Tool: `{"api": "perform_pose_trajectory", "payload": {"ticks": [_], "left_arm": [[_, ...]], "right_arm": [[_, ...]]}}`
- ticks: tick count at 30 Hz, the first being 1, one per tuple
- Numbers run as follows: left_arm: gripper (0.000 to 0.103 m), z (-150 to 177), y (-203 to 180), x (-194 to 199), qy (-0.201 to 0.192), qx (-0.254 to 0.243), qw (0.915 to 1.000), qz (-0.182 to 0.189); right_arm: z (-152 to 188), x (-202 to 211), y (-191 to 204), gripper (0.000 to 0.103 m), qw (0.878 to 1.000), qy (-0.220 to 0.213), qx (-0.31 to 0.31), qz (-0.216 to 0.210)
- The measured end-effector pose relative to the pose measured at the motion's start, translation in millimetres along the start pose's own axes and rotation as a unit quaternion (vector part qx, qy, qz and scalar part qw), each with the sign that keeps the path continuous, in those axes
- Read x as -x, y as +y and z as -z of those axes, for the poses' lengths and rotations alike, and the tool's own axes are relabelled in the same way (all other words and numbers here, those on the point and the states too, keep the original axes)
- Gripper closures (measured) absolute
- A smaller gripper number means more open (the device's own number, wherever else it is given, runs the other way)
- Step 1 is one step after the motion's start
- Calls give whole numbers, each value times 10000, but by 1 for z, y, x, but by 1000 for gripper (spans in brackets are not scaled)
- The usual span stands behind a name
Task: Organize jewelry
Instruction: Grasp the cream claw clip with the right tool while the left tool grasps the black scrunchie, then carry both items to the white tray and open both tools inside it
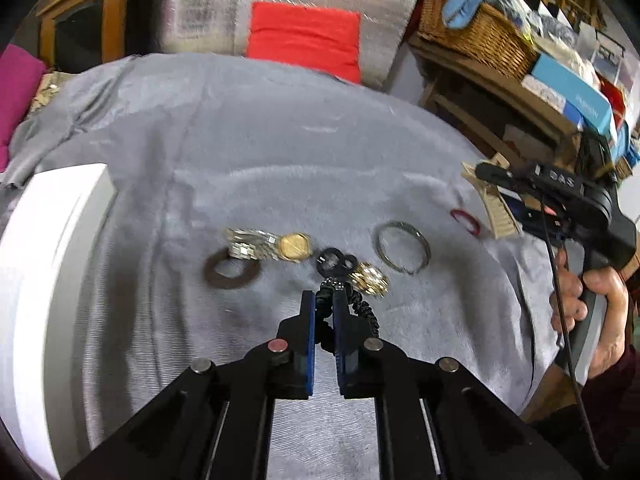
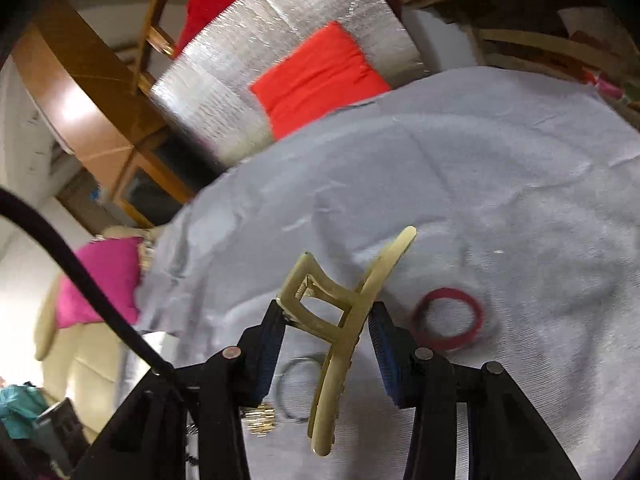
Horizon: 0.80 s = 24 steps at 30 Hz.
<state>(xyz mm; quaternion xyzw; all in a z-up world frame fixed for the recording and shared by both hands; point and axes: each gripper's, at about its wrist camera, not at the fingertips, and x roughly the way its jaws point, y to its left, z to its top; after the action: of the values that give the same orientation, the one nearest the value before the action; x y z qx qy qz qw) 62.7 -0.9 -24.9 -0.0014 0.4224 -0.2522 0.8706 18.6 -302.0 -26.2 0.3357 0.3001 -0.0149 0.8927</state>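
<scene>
Left wrist view runs, left to right, from a white box (image 1: pixel 48 280) at the edge of the grey cloth (image 1: pixel 280 140) past a brown ring (image 1: pixel 231 272), a gold watch (image 1: pixel 294 247), a gold clip (image 1: pixel 370 278), a silver bangle (image 1: pixel 402 247) and a red bangle (image 1: pixel 465 222), while the left gripper (image 1: pixel 324 300) has its 2 jaws pinched nearly together on a black beaded bracelet (image 1: pixel 362 310) lifted off the cloth. Right wrist view shows the right gripper (image 2: pixel 326 320) with jaws part-way apart, clamped across a cream hair claw clip (image 2: pixel 344 312) held above the cloth, the silver bangle (image 2: pixel 296 390) below it and the red bangle (image 2: pixel 448 319) lying just to its right.
</scene>
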Motion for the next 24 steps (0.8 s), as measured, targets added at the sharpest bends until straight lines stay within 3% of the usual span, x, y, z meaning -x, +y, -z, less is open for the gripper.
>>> {"api": "perform_pose_trajectory", "payload": {"ticks": [4, 8, 10, 13, 16, 21, 24], "left_arm": [[95, -1, 12, 25, -343, 228, 9988, -255], [95, 0, 37, 55, -832, 684, 9918, -683], [95, 1, 54, 68, -1076, 917, 9838, -1107], [95, 4, 83, 85, -1311, 1386, 9709, -1448], [95, 7, 114, 103, -1529, 1809, 9509, -1990], [95, 17, 158, 124, -1732, 2355, 9258, -2395], [95, 22, 181, 120, -1512, 2761, 9161, -2482]], "right_arm": [[6, -1, 24, 57, 9991, -27, 229, -344], [17, -8, 55, 57, 9963, 88, 513, -689], [26, -18, 76, 57, 9934, 204, 742, -850], [42, -38, 108, 57, 9880, 454, 1070, -1014], [56, -59, 144, 57, 9792, 741, 1455, -1207], [70, -102, 213, 57, 9633, 1115, 1860, -1580], [81, -133, 267, 57, 9502, 1344, 2183, -1772]]}}
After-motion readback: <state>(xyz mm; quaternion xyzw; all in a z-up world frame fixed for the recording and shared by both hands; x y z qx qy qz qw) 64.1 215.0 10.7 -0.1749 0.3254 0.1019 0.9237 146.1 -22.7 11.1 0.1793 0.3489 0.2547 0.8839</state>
